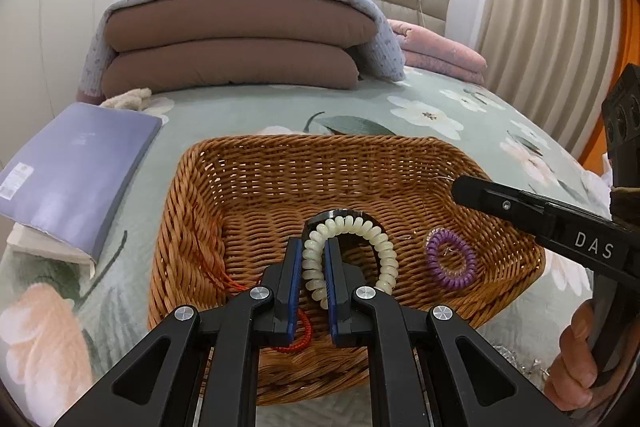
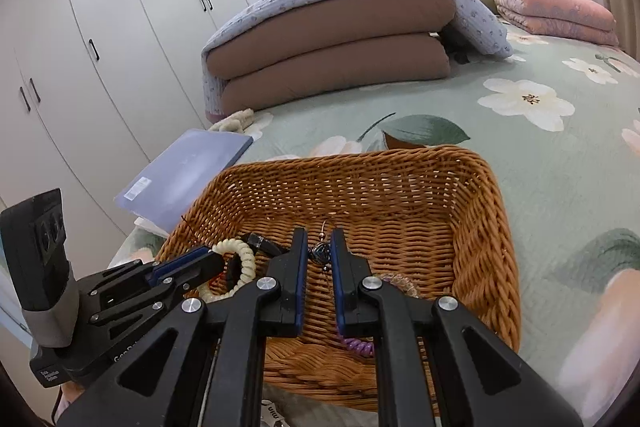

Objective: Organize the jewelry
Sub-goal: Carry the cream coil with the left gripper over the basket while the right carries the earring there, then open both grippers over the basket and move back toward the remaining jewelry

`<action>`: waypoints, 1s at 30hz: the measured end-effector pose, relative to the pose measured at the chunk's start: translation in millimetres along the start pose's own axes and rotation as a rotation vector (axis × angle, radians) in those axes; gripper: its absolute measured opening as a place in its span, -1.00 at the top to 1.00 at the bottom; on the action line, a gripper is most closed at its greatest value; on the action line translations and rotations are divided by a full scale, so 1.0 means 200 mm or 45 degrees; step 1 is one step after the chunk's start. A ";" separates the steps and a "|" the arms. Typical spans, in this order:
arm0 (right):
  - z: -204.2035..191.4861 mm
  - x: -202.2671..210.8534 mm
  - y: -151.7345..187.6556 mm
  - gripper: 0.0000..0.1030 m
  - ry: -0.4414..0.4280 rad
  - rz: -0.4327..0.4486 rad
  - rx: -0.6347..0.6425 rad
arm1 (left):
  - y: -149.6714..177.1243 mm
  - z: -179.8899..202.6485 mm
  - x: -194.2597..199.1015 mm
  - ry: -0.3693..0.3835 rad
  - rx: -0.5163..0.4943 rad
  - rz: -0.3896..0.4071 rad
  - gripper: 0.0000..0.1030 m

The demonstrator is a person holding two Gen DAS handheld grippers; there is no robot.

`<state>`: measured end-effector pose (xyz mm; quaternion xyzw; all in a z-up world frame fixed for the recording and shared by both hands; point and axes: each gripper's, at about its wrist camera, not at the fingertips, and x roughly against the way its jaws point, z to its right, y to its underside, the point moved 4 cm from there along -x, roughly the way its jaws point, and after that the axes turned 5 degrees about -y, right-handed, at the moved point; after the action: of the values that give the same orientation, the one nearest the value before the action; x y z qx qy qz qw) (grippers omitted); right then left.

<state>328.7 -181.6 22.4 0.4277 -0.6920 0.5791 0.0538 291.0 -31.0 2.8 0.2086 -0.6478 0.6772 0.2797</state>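
A brown wicker basket (image 1: 312,155) sits on the bed. My left gripper (image 1: 314,247) is shut on a cream spiral coil bracelet (image 1: 384,247) and holds it over the basket floor, with a black band (image 1: 332,215) behind it. A purple coil ring (image 1: 451,259) and an orange-red cord (image 1: 298,341) lie in the basket. My right gripper (image 2: 319,239) is shut on a small dark bead earring (image 2: 319,253) with a thin wire hook, above the basket (image 2: 492,187). The purple coil (image 2: 357,344) shows under its right finger. The left gripper (image 2: 196,259) with the cream coil (image 2: 244,255) is at lower left.
The bed has a green floral cover (image 1: 440,115). Folded brown quilts (image 1: 232,39) and a pink blanket (image 1: 440,55) lie at the far end. A lavender flat box (image 1: 76,167) lies left of the basket. White wardrobes (image 2: 100,47) stand at left. Small shiny pieces (image 1: 516,359) lie right of the basket.
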 end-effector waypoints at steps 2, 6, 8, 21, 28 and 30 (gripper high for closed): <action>0.00 -0.01 0.00 0.68 0.002 -0.003 -0.009 | 0.00 -0.01 0.01 -0.003 0.003 0.006 0.77; 0.01 0.01 0.01 0.43 -0.009 0.009 -0.028 | 0.00 0.00 0.03 0.000 0.003 0.015 0.48; 0.01 0.02 0.00 0.42 0.000 0.017 -0.022 | 0.00 0.00 0.05 0.012 0.004 0.025 -0.05; -0.16 0.31 0.01 0.42 0.023 0.142 0.082 | 0.02 -0.03 0.30 -0.004 0.048 0.174 -0.17; -0.17 0.70 0.29 0.42 0.102 0.168 0.158 | 0.24 0.08 0.53 0.097 0.071 0.150 -0.17; -0.13 0.79 0.40 0.42 0.157 0.144 0.164 | 0.31 0.12 0.55 0.116 0.065 0.114 -0.17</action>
<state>166.6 -246.4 58.8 0.3543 -0.6718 0.6495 0.0359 165.4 -44.1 27.9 0.1554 -0.6254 0.7143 0.2730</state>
